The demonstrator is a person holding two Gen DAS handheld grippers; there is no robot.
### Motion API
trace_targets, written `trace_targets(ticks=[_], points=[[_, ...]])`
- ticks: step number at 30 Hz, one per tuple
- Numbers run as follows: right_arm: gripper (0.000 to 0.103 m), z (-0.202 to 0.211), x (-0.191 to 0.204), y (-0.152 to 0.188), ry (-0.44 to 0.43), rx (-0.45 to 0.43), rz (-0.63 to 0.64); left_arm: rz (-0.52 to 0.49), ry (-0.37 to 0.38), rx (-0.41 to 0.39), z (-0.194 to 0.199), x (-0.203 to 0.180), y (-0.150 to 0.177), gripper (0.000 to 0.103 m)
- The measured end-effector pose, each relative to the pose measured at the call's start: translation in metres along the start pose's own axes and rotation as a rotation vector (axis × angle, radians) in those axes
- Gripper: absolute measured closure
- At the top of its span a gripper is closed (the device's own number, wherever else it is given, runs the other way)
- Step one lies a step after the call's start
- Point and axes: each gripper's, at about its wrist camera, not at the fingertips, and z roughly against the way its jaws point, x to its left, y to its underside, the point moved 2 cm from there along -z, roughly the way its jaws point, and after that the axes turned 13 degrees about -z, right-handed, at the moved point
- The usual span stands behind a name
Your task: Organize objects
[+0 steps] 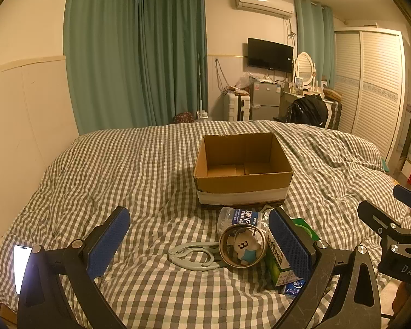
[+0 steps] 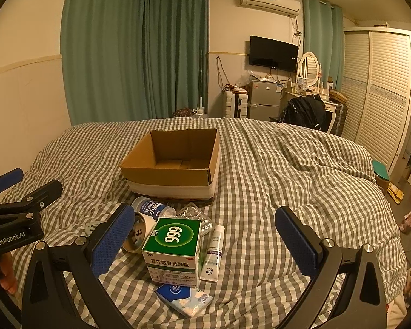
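left hand-held gripper (image 1: pixel 198 242): released, jaws wide, level above bed (image 1: pixel 123 164) | right hand-held gripper (image 2: pixel 205 242): released, level, over green medicine box (image 2: pixel 174 249) | cardboard box (image 1: pixel 242 164): empty, just beyond the clutter

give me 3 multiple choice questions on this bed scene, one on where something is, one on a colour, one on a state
1. Where is the pile of small items relative to the open brown cardboard box?
A. inside it
B. on the checked bedspread in front of it, nearer the cameras
C. behind it

2. What colour is the top of the medicine carton printed 999?
A. green
B. red
C. yellow

3. What state are the left gripper and right gripper in?
A. both shut on items
B. only the left holds something
C. both open, holding nothing

Answers:
1 B, the items lie on the checked bedspread before the box, whose visible interior is bare.
2 A, a green face with white numerals.
3 C, wide gaps between the blue pads in both wrist views.
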Motion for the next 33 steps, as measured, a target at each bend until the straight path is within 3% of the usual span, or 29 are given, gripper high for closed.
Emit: trace_targets(ticks=[20, 33], points=[[0.000, -0.003, 0.005, 0.002, 0.001, 0.015, 0.008, -0.005, 0.003, 0.019, -0.004, 0.000, 0.005, 0.000], [0.000, -0.050, 0.013, 0.031, 0.011, 0.154, 0.049, -0.019, 0.019, 0.156, -0.055, -0.005, 0.032, 0.000]])
